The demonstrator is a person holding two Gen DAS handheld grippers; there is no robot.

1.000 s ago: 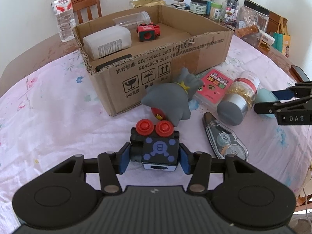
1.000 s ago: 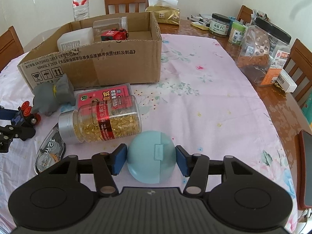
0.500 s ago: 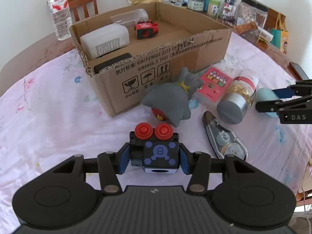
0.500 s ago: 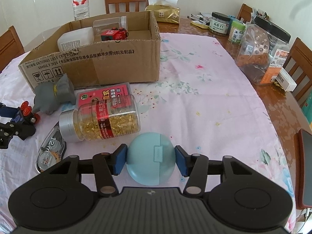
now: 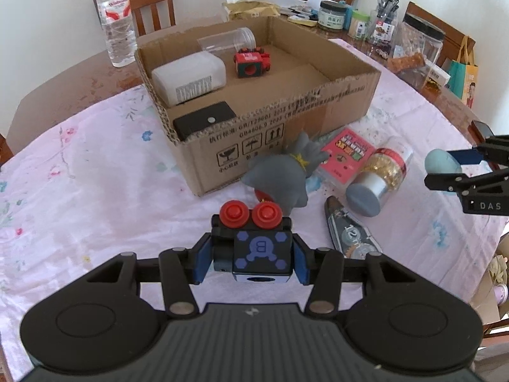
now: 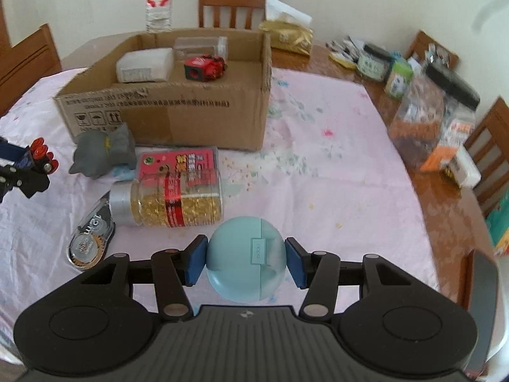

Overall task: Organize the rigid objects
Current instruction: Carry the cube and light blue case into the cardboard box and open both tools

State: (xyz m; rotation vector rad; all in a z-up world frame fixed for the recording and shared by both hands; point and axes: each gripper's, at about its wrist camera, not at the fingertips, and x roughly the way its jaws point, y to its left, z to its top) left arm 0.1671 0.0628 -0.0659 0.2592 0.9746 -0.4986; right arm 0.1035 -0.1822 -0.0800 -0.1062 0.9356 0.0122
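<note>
My left gripper [image 5: 251, 256] is shut on a black and blue toy block with two red knobs [image 5: 253, 242], held above the tablecloth in front of the cardboard box [image 5: 286, 127]. My right gripper [image 6: 245, 259] is shut on a light blue round earbud case [image 6: 245, 265], lifted off the table; it also shows in the left wrist view [image 5: 440, 162]. The box holds a white bottle [image 5: 187, 78], a clear jar [image 5: 227, 39], a red toy [image 5: 251, 62] and a black block [image 5: 203, 122].
On the cloth lie a grey plush toy [image 5: 283, 175], a pink card pack [image 5: 348, 152], a jar of gold capsules [image 6: 178, 199] and a correction tape [image 6: 90, 237]. A water bottle [image 5: 116, 16], jars and chairs stand along the far and right sides.
Both grippers have risen with their objects and moved toward the box. The box interior shows more from above.
</note>
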